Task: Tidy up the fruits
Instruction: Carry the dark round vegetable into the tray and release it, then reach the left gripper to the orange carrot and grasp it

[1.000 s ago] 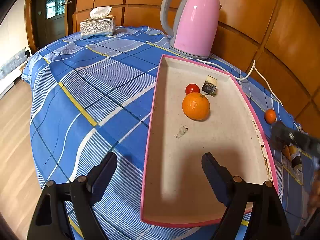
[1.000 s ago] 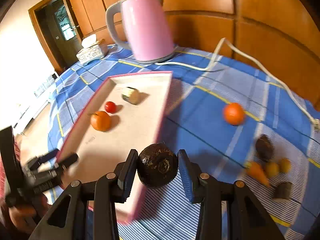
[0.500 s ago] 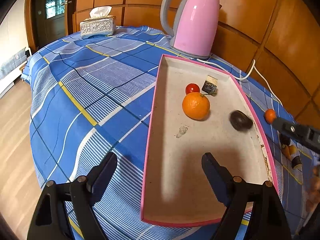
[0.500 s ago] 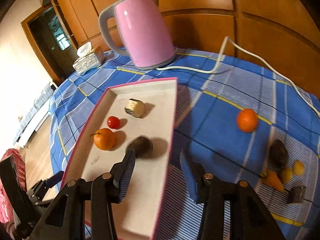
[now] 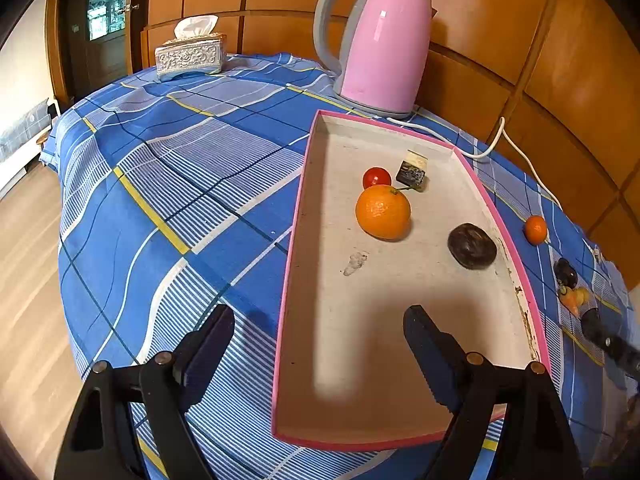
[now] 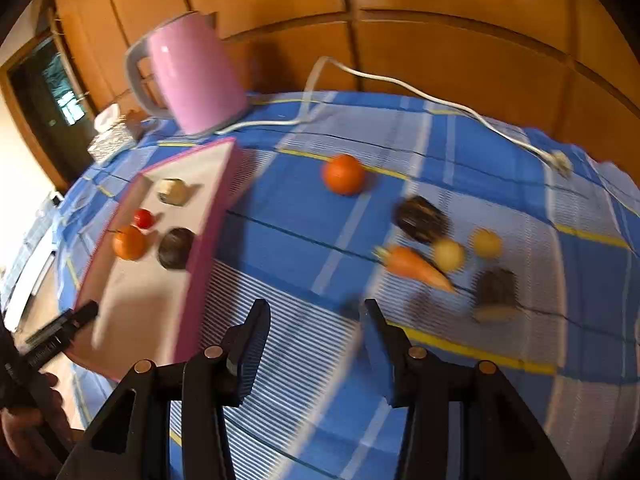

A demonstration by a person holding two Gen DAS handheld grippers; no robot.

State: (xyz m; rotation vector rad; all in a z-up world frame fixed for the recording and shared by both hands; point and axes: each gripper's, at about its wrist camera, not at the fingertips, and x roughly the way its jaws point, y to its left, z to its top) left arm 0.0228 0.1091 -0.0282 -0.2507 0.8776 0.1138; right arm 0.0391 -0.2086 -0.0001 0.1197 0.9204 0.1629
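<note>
The right claw (image 6: 314, 344) hangs over the striped blue cloth (image 6: 288, 344), its jaws partly apart with nothing between them; they have just been opening. The dark fruit (image 6: 175, 248) lies in the tray (image 6: 200, 240), ahead and to the left of this claw, well apart from it. It is round, brown-black and dull, and it sits close to the tray's pink right wall. Next to it, further left, lie an orange (image 6: 129, 242) and a small red tomato (image 6: 143, 218), with a pale chunk (image 6: 172, 191) beyond them.

Ahead and right of the right claw, loose on the cloth, lie a carrot (image 6: 414, 268), a second dark fruit (image 6: 420, 219), two small yellow fruits (image 6: 449, 255), a brown block (image 6: 496, 293) and a small orange (image 6: 344, 174). This view is blurred.

The left claw (image 5: 320, 340) is spread wide and empty, straddling the tray's near left wall (image 5: 285, 320); one finger is over the cloth, the other over the tray floor. From here the dark fruit (image 5: 472, 246) sits ahead and right. The near half of the tray floor is bare. A pink kettle (image 5: 380, 48) stands beyond the tray's far end, its white cord (image 6: 400, 84) trailing along the table's back edge.
</note>
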